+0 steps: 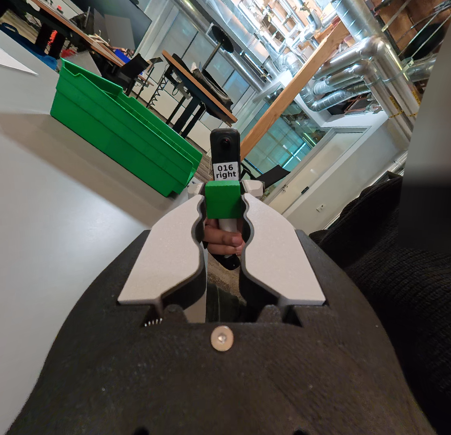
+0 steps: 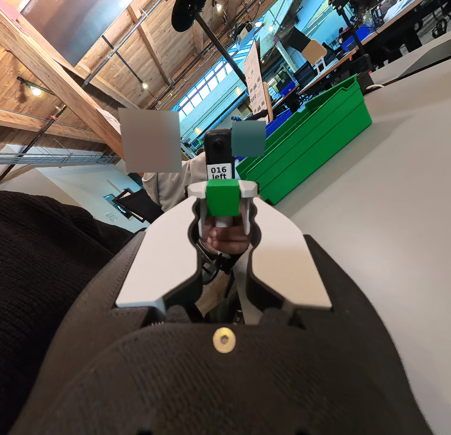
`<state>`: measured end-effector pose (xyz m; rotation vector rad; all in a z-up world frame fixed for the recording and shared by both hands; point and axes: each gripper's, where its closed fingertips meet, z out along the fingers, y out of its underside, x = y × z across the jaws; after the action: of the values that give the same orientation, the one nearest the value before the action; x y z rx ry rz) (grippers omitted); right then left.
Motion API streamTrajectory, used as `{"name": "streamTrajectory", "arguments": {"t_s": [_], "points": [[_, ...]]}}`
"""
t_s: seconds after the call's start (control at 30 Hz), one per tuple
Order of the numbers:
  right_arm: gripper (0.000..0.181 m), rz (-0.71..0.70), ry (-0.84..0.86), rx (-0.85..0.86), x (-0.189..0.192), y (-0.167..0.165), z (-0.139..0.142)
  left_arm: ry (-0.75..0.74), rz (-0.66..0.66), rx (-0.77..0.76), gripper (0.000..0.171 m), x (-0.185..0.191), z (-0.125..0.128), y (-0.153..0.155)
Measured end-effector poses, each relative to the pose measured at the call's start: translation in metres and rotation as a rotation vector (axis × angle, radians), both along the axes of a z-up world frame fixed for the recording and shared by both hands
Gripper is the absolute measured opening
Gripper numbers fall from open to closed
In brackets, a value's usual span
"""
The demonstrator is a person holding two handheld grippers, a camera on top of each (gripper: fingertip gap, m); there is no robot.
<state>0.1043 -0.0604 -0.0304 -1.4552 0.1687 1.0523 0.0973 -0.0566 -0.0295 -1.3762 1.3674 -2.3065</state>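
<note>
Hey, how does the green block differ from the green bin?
The green block is a small solid cube; the green bin is a long open tray. The block is held up in the left hand-held gripper; the bin rests on the grey table. Both are bright green.

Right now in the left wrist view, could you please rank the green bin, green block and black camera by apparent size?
1. green bin
2. green block and black camera: look alike, and nearness makes ranking unsure.

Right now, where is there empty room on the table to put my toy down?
The bare table in front of the green bin is free. It is crowded where both grippers' jaws meet around the green block.
</note>
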Motion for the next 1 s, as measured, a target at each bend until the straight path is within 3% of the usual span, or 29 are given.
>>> {"name": "streamTrajectory", "arguments": {"t_s": [0.4, 1.0], "points": [[0.027, 0.011, -0.058, -0.022, -0.0058, 0.0018, -0.0051, 0.007, 0.003, 0.041, 0.026, 0.001, -0.0038, -0.0047], [0.026, 0.015, -0.078, -0.044, -0.0041, 0.0024, -0.0079, 0.01, 0.007, 0.038, 0.026, 0.002, -0.0068, -0.0059]]}}
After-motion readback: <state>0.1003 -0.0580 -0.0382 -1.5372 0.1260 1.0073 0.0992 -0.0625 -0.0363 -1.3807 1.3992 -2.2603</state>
